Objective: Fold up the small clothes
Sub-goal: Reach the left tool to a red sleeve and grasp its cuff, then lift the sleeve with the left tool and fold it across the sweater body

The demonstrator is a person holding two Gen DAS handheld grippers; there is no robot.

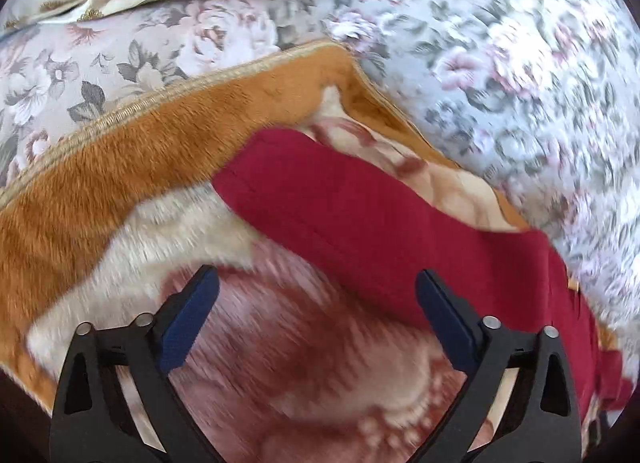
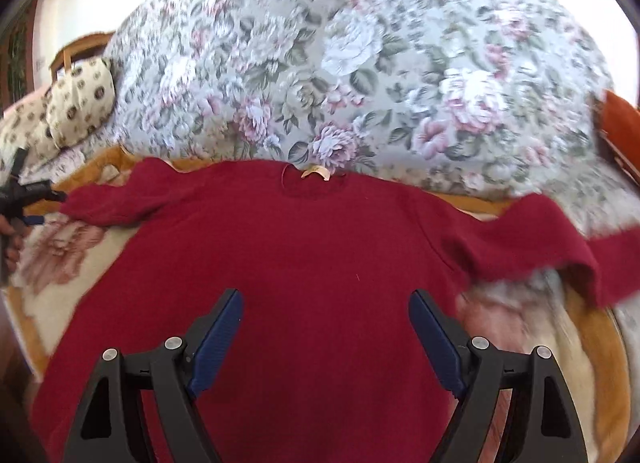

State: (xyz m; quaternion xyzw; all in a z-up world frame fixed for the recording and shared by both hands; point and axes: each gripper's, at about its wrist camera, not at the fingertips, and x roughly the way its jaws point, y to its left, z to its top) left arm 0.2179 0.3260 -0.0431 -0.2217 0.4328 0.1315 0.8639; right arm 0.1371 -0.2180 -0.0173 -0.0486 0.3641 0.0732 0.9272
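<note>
On the blanket (image 2: 592,347) spread over the flowered bedspread (image 2: 360,63), red sweater (image 2: 304,247) flat, left gripper (image 1: 316,295) jaws wide apart beside its sleeve, right gripper (image 2: 326,323) jaws wide apart above its body, both holding nothing

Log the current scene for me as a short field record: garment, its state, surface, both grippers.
garment: red sweater
state: spread flat, unfolded, both sleeves out to the sides, neck label at the far edge
surface: plush orange-and-cream blanket over a floral bedspread
left gripper: open, empty, near the sweater's left sleeve
right gripper: open, empty, over the sweater body
</note>
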